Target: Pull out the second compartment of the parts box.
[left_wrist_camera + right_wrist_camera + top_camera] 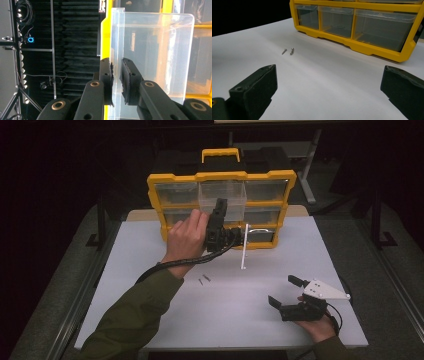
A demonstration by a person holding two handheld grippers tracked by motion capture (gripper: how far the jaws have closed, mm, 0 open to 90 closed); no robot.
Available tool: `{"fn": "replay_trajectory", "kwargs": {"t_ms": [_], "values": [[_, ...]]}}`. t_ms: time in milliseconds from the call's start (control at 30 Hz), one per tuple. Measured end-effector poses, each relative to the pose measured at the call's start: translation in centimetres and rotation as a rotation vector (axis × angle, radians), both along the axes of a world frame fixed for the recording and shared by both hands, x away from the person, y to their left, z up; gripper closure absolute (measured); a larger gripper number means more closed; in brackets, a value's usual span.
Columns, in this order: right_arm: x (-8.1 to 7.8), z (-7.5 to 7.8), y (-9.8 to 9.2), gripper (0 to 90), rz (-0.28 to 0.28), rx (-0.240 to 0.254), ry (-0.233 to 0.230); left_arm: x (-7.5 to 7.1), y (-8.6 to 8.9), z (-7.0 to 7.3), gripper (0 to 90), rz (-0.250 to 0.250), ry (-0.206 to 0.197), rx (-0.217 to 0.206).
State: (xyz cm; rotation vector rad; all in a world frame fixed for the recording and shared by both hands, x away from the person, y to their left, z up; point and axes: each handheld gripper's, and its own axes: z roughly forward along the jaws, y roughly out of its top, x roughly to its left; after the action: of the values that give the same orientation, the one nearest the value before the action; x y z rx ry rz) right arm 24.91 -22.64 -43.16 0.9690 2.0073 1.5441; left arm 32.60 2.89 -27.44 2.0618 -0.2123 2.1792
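Two small metal screws, clear plastic drawer (thin-walled), yellow organizer

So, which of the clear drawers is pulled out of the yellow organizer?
The top-row middle drawer: it sticks out of the yellow organizer, with the left gripper shut on its wall; the other drawers sit flush.

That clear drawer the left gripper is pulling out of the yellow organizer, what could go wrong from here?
1. The left gripper pinches only the thin front wall of the clear drawer; it might slip or tilt as it comes free.
2. The yellow organizer stands upright and unbraced, with the right gripper open and far off, so a pull could tip it.
3. The two screws lie loose nearby and could be knocked.
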Motion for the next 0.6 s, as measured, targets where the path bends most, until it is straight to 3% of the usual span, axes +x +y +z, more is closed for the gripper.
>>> {"fn": "replay_trajectory", "kwargs": {"t_ms": [600], "values": [[0.0, 0.0, 0.0, 0.2, -0.002, -0.001, 0.0, -1.2, 0.1, -0.3, 79.8, -0.013, 0.004, 0.001]]}}
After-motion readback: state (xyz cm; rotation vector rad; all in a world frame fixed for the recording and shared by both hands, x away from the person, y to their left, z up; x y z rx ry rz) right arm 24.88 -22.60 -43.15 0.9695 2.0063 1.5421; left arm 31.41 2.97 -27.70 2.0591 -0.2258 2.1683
